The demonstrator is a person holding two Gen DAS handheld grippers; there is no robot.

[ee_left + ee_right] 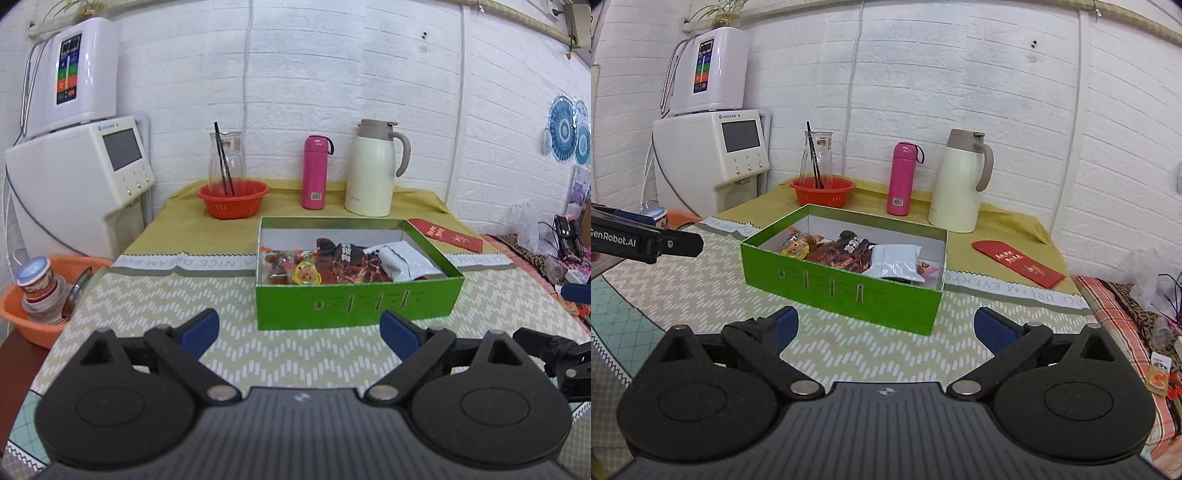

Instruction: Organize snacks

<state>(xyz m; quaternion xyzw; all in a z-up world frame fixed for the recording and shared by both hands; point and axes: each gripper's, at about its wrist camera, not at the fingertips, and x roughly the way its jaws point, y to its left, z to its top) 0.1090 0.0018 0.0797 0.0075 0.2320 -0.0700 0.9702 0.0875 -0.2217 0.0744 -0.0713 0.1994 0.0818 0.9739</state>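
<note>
Snacks are lying packed together in the open green box, which is sitting on the patterned tablecloth ahead of both of your grippers. Your left gripper is hanging just short of the box's near wall, its blue pads spread wide with nothing between them; the box is sitting a little right of its centre line. Your right gripper is also standing wide open and holding nothing, with the near corner of the green box lying just beyond the gap between its pads. From that side you are seeing the box at an angle, its long wall running off to the left.

Inside the box, a white packet is lying at the right end, dark red wrappers are filling the middle, and small orange and yellow sweets are sitting at the left end. A red envelope is lying flat on the cloth to the right of the box, apart from it. Behind the box, near the wall, a red bowl holding a glass jug, a pink bottle and a cream flask are standing in a row. Your left gripper's arm is showing at the left edge of the right wrist view.
</note>
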